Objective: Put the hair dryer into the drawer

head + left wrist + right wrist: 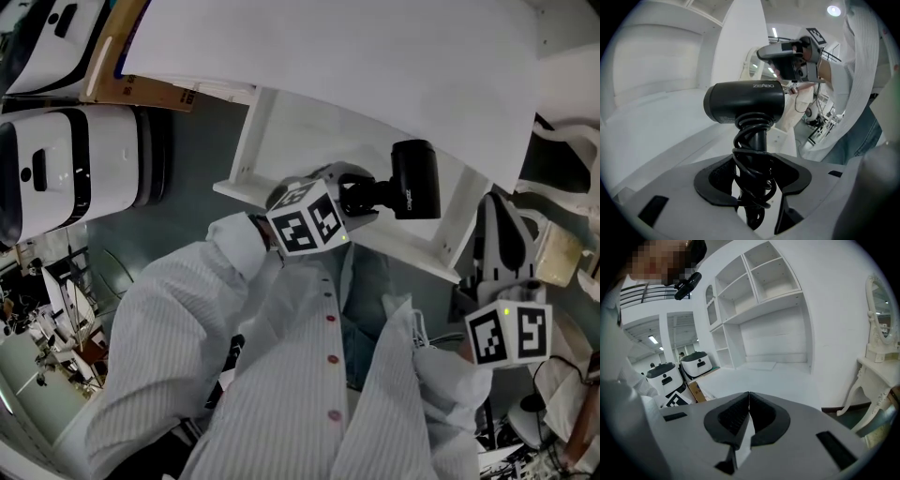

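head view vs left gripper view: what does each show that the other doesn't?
Head view only: the open drawer seen from above, with the hair dryer held within its outline. Left gripper view only: the left gripper shut on the dryer's handle, with the cord coiled around that handle. Both: the black hair dryer, carried by the left gripper.

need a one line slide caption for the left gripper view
The left gripper grips a black hair dryer by its handle, with the cord coiled round it.
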The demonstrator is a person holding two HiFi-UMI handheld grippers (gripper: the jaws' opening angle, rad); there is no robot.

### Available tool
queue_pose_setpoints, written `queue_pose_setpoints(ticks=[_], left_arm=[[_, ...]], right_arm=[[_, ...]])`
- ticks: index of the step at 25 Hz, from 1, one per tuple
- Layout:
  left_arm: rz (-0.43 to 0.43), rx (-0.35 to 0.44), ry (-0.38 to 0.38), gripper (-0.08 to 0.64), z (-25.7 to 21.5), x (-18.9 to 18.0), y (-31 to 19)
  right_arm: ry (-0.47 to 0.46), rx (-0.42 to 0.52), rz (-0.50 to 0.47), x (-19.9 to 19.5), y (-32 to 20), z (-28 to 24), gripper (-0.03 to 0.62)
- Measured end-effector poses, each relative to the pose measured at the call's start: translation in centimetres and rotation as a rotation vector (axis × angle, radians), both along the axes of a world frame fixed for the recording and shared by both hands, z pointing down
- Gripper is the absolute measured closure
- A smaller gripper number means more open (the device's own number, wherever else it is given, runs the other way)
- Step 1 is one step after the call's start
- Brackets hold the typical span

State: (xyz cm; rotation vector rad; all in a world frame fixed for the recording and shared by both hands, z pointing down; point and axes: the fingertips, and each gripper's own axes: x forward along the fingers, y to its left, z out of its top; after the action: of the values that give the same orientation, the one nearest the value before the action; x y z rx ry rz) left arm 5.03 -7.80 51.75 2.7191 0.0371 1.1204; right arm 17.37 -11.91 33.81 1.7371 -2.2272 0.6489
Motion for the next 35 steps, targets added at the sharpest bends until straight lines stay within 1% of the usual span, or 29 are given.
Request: queue_pose_setpoints(ticks=[8,14,18,26,32,35], left_arm=[[0.087,-0.029,-0.112,0.322,4.9,0.3,1.6],[0.127,-0.02,-0.186,0.322,7.7,0.5,1.6],[0.148,-0.001,-0.243,0.322,9.3,0.4,1.4],[0.125,0.018,-0.329,0.322,11.8,-0.2,0.2],[0.115,0.047,-0.381,0.322,13.0,-1.3,-0.6],[0.113,0.046,-0.405,0.321,13.5,-1.7,-0.8]], right_arm=[[-0.009,-0.02,0.037,1.0,0.6,1.4,0.58],[-0.021,-0.038,0.052,1.1,1.3,2.2,0.58],[-0.031,-0.053,0.045,0.7,1.6,2.9,0.58],[-0.046,-0.071,0.012,-0.4,1.0,3.7,0.58],[-0.053,-0.077,-0.003,-0.6,0.0,4.1,0.581],[-0.054,-0.078,-0.007,-0.7,-0.4,4.2,0.58]])
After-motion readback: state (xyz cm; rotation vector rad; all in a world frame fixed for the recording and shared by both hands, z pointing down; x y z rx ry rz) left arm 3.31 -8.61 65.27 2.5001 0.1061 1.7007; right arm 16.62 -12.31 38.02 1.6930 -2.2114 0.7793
